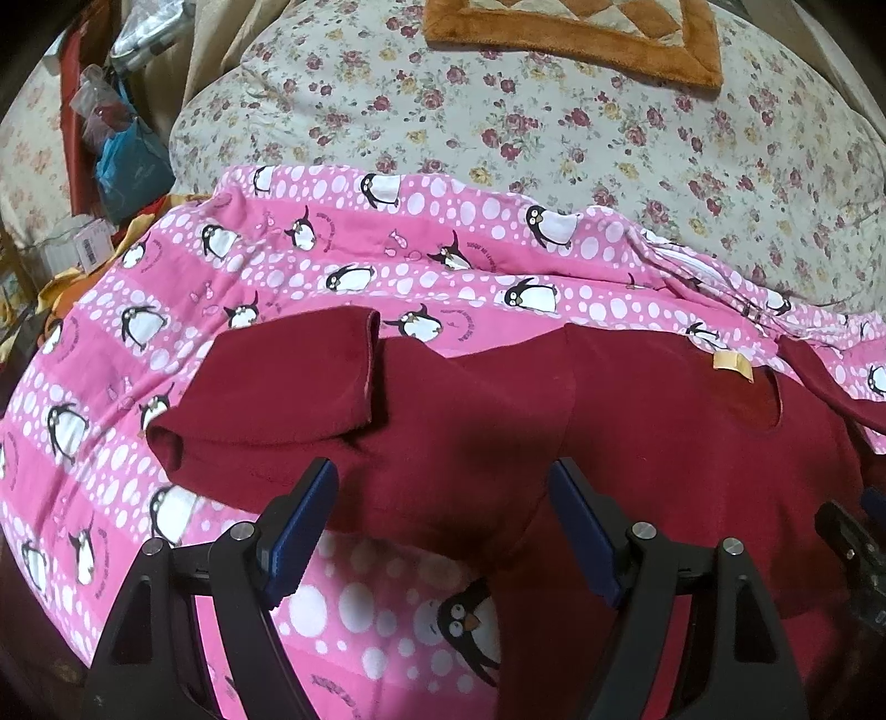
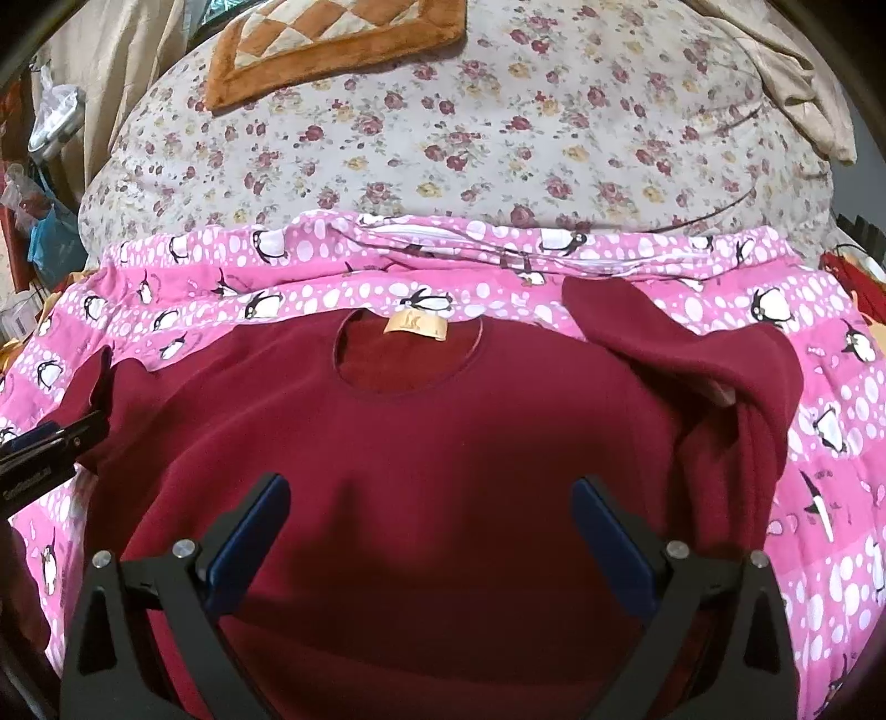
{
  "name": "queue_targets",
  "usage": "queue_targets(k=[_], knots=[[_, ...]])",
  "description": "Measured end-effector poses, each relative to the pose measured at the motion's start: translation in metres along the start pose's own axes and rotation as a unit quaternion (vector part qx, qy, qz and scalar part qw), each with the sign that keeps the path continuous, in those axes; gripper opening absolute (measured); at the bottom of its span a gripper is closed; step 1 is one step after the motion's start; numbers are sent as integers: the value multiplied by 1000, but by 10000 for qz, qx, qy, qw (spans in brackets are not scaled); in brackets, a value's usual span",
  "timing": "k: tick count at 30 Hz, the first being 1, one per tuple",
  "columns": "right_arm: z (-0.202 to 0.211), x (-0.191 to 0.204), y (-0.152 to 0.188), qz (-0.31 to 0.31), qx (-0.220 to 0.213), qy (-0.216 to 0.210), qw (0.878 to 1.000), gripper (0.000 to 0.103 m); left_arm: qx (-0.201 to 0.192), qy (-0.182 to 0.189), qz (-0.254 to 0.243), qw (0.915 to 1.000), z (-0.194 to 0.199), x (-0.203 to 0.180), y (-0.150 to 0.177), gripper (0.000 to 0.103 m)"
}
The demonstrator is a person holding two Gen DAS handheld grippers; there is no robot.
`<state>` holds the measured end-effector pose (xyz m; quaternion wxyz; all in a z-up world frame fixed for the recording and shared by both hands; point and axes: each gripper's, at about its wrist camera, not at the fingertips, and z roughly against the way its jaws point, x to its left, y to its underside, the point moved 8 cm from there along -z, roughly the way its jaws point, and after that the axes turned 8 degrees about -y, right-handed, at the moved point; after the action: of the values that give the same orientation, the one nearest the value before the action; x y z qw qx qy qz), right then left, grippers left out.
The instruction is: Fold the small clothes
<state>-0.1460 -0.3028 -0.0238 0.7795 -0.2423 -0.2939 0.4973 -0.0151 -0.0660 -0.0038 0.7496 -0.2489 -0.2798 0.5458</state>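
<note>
A small dark red sweatshirt [image 2: 421, 443] lies spread flat on a pink penguin-print blanket [image 2: 830, 498], its neck hole and tan label [image 2: 414, 325] at the far side. Its right sleeve [image 2: 720, 354] is folded in a lump. In the left wrist view the sweatshirt [image 1: 609, 421] has its left sleeve [image 1: 277, 382] folded across the body. My left gripper [image 1: 443, 520] is open, hovering above the sweatshirt's left lower edge. My right gripper [image 2: 432, 526] is open above the middle of the sweatshirt. The left gripper's body also shows in the right wrist view [image 2: 44, 448].
A floral quilt [image 2: 498, 138] lies bunched beyond the blanket, with an orange patchwork cushion [image 2: 332, 44] on it. Cluttered bags and boxes [image 1: 116, 155] stand at the left. Beige curtain fabric [image 2: 792, 72] hangs at the far right.
</note>
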Motion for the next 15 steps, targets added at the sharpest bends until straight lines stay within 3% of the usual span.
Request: queue_targets(k=[2, 4, 8, 15], knots=[[-2, 0, 1, -6, 52, -41, 10000, 103, -60, -58, -30, 10000, 2, 9, -7, 53], [-4, 1, 3, 0, 95, -84, 9999, 103, -170, -115, 19, 9998, 5, 24, -14, 53], [-6, 4, 5, 11, 144, -162, 9998, 103, 4, -325, 186, 9993, -7, 54, -13, 51], [-11, 7, 8, -51, 282, -344, 9990, 103, 332, 30, 521, 9981, -27, 54, -10, 51]])
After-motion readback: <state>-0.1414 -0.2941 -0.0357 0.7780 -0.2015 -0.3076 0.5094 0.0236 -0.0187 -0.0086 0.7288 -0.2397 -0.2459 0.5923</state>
